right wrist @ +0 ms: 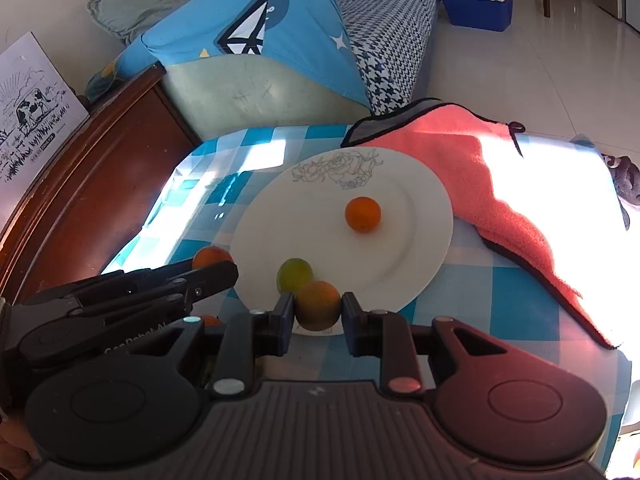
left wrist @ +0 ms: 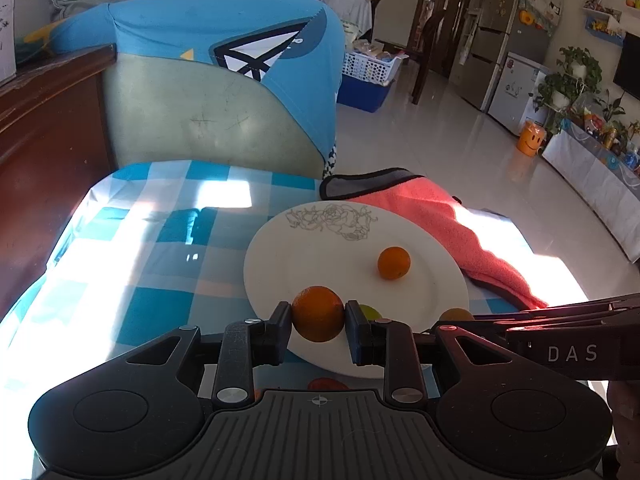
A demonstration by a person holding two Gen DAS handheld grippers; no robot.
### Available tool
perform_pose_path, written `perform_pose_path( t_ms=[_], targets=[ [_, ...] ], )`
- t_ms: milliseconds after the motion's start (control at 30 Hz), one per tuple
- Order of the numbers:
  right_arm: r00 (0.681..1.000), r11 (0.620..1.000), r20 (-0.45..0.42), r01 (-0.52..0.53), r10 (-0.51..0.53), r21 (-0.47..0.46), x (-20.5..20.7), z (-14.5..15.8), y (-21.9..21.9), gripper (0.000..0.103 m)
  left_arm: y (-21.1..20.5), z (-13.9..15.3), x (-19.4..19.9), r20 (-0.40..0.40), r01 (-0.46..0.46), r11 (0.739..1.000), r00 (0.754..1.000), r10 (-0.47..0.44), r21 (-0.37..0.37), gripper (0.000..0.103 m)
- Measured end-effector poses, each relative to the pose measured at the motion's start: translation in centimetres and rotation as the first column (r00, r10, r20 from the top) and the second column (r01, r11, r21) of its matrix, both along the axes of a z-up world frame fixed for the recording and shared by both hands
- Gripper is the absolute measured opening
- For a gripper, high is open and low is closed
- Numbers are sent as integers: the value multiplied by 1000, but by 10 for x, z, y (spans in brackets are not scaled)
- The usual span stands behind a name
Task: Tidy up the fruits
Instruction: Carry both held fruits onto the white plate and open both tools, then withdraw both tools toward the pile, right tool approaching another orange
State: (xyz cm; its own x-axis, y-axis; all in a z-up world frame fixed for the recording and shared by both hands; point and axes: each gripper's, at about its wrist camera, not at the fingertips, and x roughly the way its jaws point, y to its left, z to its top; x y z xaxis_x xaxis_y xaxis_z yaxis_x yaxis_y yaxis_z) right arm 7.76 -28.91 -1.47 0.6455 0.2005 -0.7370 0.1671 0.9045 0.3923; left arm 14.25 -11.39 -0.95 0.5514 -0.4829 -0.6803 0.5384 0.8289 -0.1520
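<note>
Both hands are loaded over the white plate (right wrist: pixel 420 208): the left gripper (left wrist: pixel 318 320) has its fingers clamped on an orange (left wrist: pixel 318 314), the right gripper (right wrist: pixel 318 308) pinches a yellow-orange fruit (right wrist: pixel 318 306) at the near rim, beside a green fruit (right wrist: pixel 295 274). Another orange (right wrist: pixel 363 214) already sits mid-plate. This looks like the placing step; next, each should lower and release gently so nothing rolls onto the checked counter (right wrist: pixel 500 300)

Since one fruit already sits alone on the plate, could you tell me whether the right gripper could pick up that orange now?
Probably not yet: the right gripper is already shut on a yellowish-orange fruit at the white plate's near rim. The path to the lone orange looks free otherwise.
</note>
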Motion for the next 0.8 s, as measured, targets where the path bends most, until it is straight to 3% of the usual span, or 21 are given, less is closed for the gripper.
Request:
perform_pose_path(
  t_ms=[433, 700, 800],
  targets=[
    [998, 998, -31, 48, -47, 32, 21, -15, -7, 26, -12, -13, 25, -31, 6, 1000, 999, -6, 10, 26],
    [997, 996, -12, 70, -70, 49, 21, -11, -10, 28, -15, 1, 18, 23, 10, 1000, 1000, -10, 2, 28],
    [998, 997, -3, 66, -66, 48, 20, -8, -10, 28, -11, 9, 18, 22, -14, 1000, 1000, 14, -12, 37]
  ],
)
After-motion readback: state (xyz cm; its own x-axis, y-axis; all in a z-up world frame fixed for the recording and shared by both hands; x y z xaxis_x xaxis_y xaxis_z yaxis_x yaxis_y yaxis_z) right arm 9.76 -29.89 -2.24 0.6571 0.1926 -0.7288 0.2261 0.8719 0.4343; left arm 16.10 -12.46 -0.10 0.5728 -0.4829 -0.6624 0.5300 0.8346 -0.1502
